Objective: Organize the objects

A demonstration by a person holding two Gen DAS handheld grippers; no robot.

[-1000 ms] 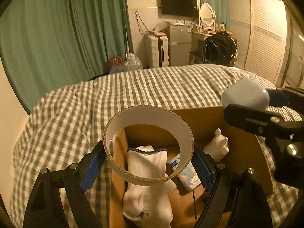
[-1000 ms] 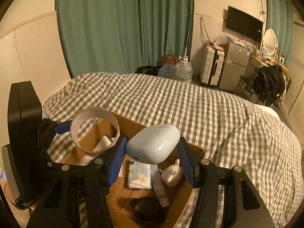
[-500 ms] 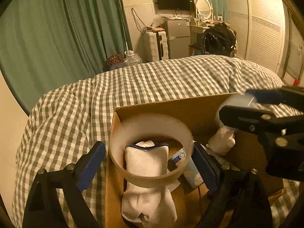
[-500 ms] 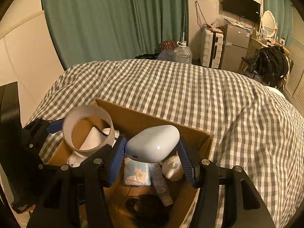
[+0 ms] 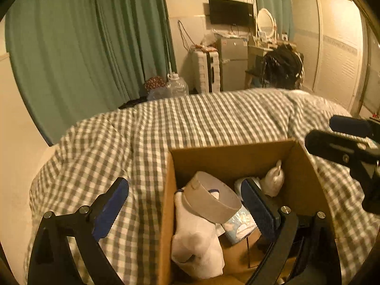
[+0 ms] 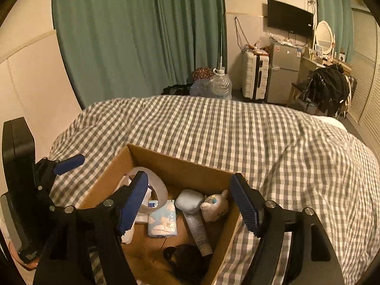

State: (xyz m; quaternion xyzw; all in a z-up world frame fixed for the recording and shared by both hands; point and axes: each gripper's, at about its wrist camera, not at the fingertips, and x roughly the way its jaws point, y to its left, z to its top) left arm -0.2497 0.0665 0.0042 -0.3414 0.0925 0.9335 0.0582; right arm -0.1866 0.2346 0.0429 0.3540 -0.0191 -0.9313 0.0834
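Observation:
An open cardboard box sits on the checked bed. Inside it lie a tape ring on white socks, a pale blue oval case, a tissue pack, a white figurine, a tube and a dark object. My left gripper is open and empty above the box's left wall. My right gripper is open and empty above the box.
The grey checked bedcover spreads around the box. Green curtains, a white suitcase, a small fridge, a water jug and a chair with dark clothes stand beyond the bed. A wall lies left.
My left gripper opened and let go of the tape ring, which now lies in the box. My right gripper opened and released the pale blue case into the box.

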